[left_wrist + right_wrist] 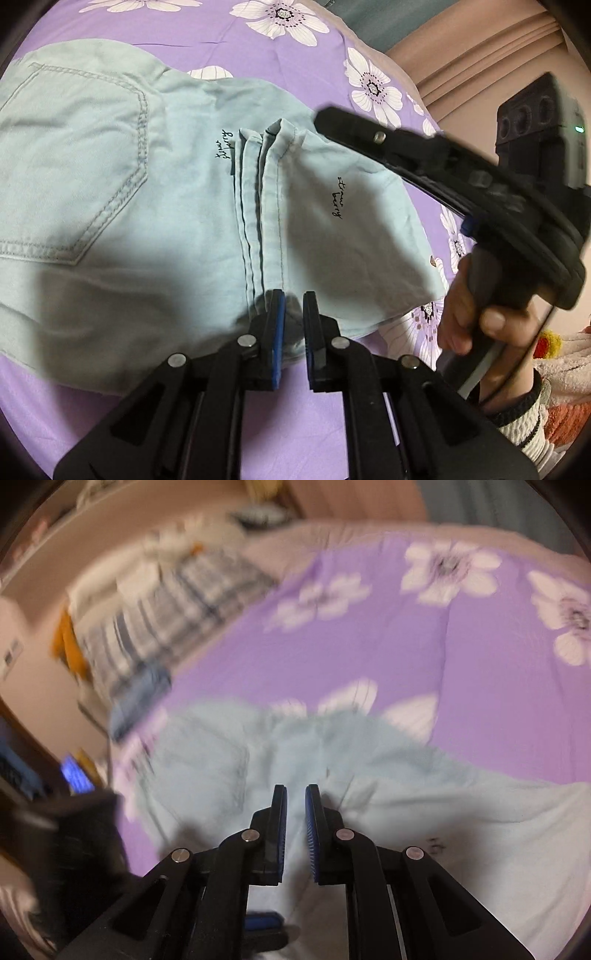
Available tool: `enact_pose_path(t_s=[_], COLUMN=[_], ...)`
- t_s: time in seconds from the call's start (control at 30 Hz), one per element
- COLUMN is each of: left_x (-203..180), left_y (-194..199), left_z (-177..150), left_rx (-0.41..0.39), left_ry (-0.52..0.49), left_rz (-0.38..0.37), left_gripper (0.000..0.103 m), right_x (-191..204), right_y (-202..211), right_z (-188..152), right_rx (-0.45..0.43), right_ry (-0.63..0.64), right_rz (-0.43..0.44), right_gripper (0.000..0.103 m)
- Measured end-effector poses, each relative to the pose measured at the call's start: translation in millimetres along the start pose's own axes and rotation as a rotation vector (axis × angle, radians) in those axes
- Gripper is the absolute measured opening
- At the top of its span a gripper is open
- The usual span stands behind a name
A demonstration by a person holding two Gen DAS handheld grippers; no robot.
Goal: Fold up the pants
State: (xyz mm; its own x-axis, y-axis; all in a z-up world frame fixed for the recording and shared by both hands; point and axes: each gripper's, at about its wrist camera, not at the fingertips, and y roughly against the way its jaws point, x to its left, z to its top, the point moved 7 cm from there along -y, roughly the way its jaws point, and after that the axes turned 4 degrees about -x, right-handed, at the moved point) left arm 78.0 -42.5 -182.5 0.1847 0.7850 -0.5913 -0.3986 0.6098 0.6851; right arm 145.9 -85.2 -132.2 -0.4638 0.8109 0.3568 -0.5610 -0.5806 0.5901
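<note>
Here, the pale blue denim pants [147, 192] lie folded on the bed's purple sheet printed with white flowers [314, 62], back pocket [74, 166] uppermost, the stacked leg hems [262, 206] lying across the middle of the pile. My left gripper [293, 314] sits at the near end of those hems, its fingers [277, 332] drawn close and pinching a bunch of the cloth. My right gripper [295, 812], seen through blur, hangs over the pants with its fingers [314, 830] nearly together; whether they hold cloth, I cannot tell. Right of the pants, my hand [476, 314] wraps its black handle [487, 280].
</note>
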Motion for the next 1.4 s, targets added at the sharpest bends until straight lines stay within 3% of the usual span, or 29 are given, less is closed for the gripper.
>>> enact_pose_path(t_s=[0.1,0.27,0.37,0.43,0.6,0.77,0.83,0.93,1.07,1.17,1.2,1.4], left_x=[-1,4,6,6,12,14,17,17,18,20,22,31], left_y=[-1,-2,-2,0,13,28,34,40,41,44,44,48], left_z=[1,0,-1,-2,-6,-10,-14,-18,-19,-21,-23,-28], left_rx=[-0.004,-0.016,-0.005,-0.006,-0.006,-0.024,-0.033,-0.032,-0.029,-0.027,-0.022,-0.014], left_ry=[-0.011,-0.003,-0.001,0.001,0.022,0.029,0.038,0.048,0.057,0.063,0.069,0.096], left_rz=[0.007,0.032,0.029,0.024,0.003,-0.005,-0.011,-0.017,-0.031,-0.036,-0.03,-0.031], left_gripper=[0.01,0.01,0.015,0.019,0.028,0.033,0.033,0.033,0.035,0.038,0.042,0.045], right_x=[-19,-25,-21,-21,-15,14,21,24,29,25,21,8], right_y=[1,-48,-48,-40,-7,-6,-14,-24,-32,-31,-30,-23], right_z=[-5,-24,-25,-25,-29,-50,-60,-66,-64,-63,-62,-62], right_rx=[0.019,0.114,0.101,0.117,0.065,0.153,0.199,0.214,0.206,0.199,0.191,0.181], right_ry=[-0.006,-0.037,-0.094,-0.177,-0.18,-0.082,-0.019,0.053,0.129,0.108,0.074,-0.09], right_rz=[-0.13,-0.165,-0.114,0.005,-0.051,-0.093,-0.169,-0.241,-0.317,-0.295,-0.268,-0.168], right_gripper=[0.013,0.008,0.008,0.008,0.008,0.016,0.022,0.031,0.032,0.032,0.031,0.031])
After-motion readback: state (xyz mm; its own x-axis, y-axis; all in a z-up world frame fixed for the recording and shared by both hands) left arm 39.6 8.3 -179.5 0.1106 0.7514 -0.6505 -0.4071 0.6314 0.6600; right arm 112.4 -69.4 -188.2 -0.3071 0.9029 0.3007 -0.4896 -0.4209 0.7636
